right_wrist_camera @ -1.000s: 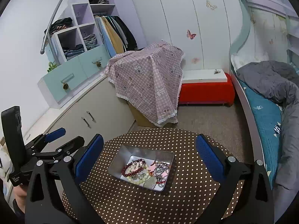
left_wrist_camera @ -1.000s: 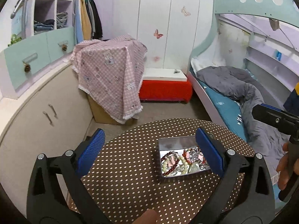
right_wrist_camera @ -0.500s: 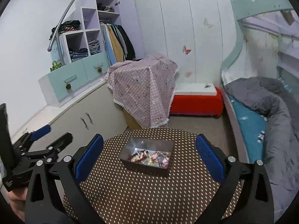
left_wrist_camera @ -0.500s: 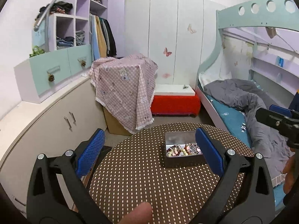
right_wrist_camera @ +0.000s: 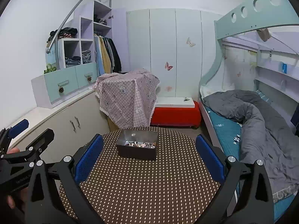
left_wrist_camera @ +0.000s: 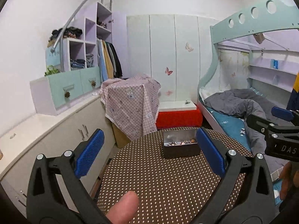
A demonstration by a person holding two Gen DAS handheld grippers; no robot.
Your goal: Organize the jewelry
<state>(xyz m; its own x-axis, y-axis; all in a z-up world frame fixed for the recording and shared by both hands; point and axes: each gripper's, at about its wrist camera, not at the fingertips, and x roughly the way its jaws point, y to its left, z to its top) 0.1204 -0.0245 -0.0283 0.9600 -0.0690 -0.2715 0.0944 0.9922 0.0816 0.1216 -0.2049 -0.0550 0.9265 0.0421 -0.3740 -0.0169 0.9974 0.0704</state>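
Honestly, both the left tool (left_wrist_camera: 149, 152) and right tool (right_wrist_camera: 149, 152) hang wide open and empty, well short of the jewelry (right_wrist_camera: 141, 143) piled tangled in the tin (right_wrist_camera: 137, 152) mid-desk (right_wrist_camera: 142, 183), so a blind grab likely drags several pieces or tips it.

The left gripper (left_wrist_camera: 149, 155) hangs with jaws spread wide above the round dotted table (left_wrist_camera: 158, 177); a metal tin (left_wrist_camera: 180, 150) of jewelry (left_wrist_camera: 179, 142) sits near the far edge; the right gripper (left_wrist_camera: 276, 128) shows at the right edge.
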